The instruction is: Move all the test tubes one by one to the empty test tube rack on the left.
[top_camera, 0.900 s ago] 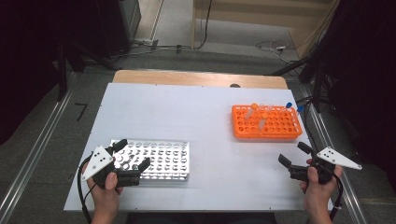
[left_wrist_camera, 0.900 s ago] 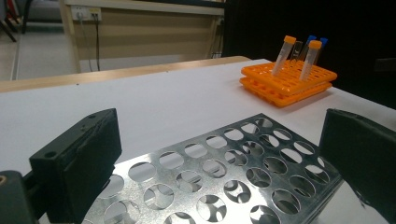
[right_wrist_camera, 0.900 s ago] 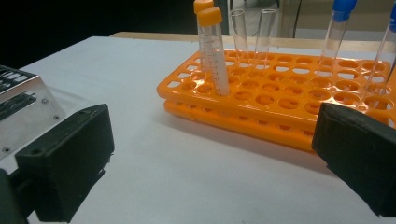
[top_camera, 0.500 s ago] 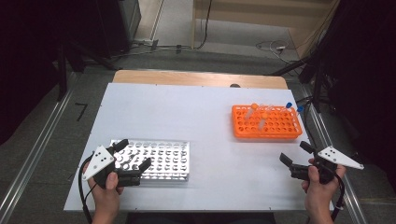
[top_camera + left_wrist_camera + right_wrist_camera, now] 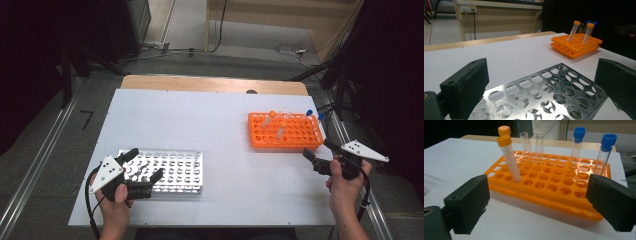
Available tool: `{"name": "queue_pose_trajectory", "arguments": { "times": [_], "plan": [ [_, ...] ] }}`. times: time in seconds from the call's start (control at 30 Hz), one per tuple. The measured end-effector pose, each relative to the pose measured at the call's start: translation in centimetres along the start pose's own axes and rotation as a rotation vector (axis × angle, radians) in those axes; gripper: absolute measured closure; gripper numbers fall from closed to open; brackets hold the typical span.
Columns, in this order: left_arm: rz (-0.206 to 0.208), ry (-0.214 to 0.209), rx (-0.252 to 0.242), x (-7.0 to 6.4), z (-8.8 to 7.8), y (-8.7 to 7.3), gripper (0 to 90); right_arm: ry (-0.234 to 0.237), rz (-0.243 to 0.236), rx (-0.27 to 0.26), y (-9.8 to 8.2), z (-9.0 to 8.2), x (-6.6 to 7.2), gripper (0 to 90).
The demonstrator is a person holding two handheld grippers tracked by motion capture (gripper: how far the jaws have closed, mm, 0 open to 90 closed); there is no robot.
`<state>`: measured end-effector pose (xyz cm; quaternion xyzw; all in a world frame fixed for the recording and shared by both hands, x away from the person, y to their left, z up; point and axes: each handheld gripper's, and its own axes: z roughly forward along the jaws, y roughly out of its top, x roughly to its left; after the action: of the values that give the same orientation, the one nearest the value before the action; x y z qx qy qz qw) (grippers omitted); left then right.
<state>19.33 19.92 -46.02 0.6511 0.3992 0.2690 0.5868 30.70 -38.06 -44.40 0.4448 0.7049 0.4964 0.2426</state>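
Orange rack [image 5: 286, 132] sits toward the 2 o'clock part of the white worktop [image 5: 210, 115] in the high view, well apart from the metal rack [image 5: 165, 171], which lies flat toward 7 o'clock. In the right gripper view the orange rack holds 2 orange-capped tubes [image 5: 508, 157] leaning at about 11 o'clock, 2 clear uncapped tubes [image 5: 533, 143] near 12 o'clock, and 2 blue-capped tubes [image 5: 606, 153] toward 1 o'clock. All stand in holes along the rack's far rows; the near rows hold nothing.

The right hand-held gripper [image 5: 320, 156] hovers just beside the orange rack's near edge, at about 4 o'clock on the worktop, pointing at the rack. Its jaws stand wide apart with nothing between them, and they frame the rack's near edge in the right gripper view.

The left hand-held gripper [image 5: 144, 163] rests over the near left end of the metal rack. Its jaws also stand wide apart, and none of the pads presses on the rack. In the left gripper view the metal rack's round holes lie between the jaws, with the orange rack far off at 1 o'clock.
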Motion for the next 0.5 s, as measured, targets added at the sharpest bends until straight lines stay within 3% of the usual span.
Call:
{"name": "queue_pose_trajectory", "arguments": {
  "times": [0.27, 0.33, 0.5],
  "plan": [
    [-0.003, -0.006, -0.001, -0.2, 0.2, 0.0, 0.0, -0.027, 0.051, 0.018, 0.6, 2.1, -2.9, 6.9],
    [-0.003, -0.007, -0.002, -0.2, 0.2, 0.0, 0.0, -0.041, 0.086, 0.025, 0.8, 2.9, -4.0, 12.4],
    [-0.009, -0.011, -0.002, -0.1, 0.2, -0.1, 0.0, -0.083, 0.1, 0.049, 1.2, 4.1, -5.3, 24.6]
  ]
}}
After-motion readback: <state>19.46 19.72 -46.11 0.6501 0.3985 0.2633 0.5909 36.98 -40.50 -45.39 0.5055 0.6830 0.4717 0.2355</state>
